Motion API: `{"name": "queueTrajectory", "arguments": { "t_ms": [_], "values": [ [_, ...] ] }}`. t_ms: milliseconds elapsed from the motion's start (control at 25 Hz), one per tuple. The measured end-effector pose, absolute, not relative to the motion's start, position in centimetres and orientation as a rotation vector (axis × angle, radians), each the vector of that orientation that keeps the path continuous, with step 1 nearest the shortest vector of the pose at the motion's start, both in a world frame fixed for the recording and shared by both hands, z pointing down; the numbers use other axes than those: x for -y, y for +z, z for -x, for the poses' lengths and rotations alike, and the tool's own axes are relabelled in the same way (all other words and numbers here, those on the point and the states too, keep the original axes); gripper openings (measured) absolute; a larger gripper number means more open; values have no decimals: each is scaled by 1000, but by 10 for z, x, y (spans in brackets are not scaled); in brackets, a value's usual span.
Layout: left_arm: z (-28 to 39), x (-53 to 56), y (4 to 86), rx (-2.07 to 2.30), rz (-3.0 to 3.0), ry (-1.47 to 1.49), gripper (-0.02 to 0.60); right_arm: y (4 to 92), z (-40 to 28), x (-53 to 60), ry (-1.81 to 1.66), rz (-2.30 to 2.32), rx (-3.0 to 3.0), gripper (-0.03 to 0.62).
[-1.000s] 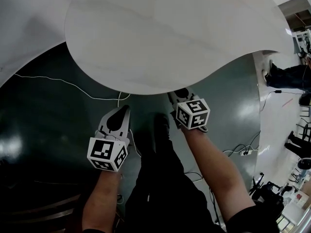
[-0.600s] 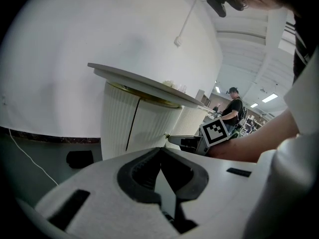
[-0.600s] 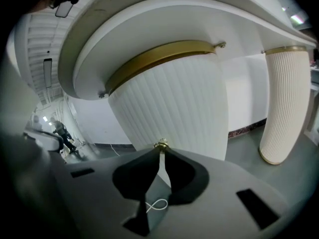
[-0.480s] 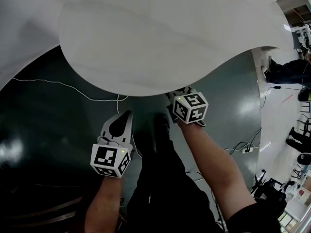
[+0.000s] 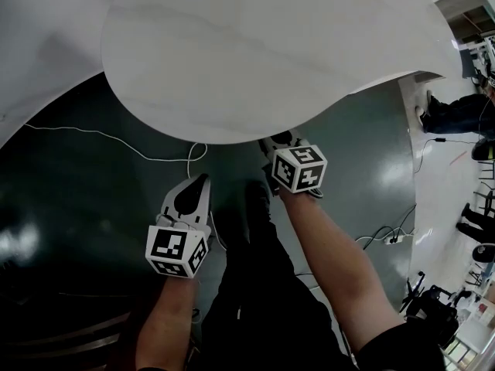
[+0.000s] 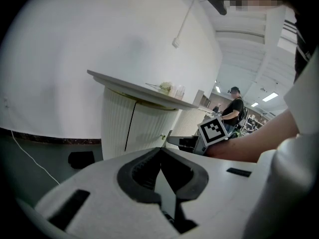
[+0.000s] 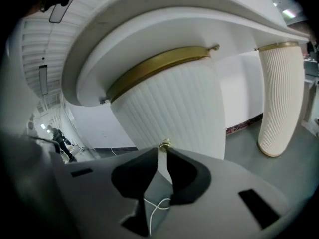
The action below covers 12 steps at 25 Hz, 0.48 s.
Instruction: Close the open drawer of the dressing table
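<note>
right claw pressed together, has crept forward under the table edge | tips at gold knob of ribbed drawer front dead ahead | push looks under way | left claw closed, idle

In the right gripper view, whether the right tool pinches the gold knob or only sits before it cannot be told. In the left gripper view its cube hides part of the drawer, and the bits on the bench are too small to name. In the head view the bench top covers the drawer and that tool's tips.
</note>
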<state>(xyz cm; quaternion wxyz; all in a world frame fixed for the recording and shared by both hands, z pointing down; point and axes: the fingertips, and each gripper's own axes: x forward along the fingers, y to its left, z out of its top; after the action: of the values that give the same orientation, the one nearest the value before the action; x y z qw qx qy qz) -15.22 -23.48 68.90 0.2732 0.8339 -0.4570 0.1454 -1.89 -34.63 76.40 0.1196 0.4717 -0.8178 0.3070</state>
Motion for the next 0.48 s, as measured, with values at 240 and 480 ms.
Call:
{"name": "queueTrajectory", "arguments": {
  "t_ms": [240, 480],
  "values": [
    [155, 233, 635, 1252, -2264, 383, 8, 720, 7, 288, 819, -1281, 2361, 69],
    [166, 223, 569, 1279, -2289, 377, 8, 636, -16, 254, 811, -1354, 2370, 69]
  ]
}}
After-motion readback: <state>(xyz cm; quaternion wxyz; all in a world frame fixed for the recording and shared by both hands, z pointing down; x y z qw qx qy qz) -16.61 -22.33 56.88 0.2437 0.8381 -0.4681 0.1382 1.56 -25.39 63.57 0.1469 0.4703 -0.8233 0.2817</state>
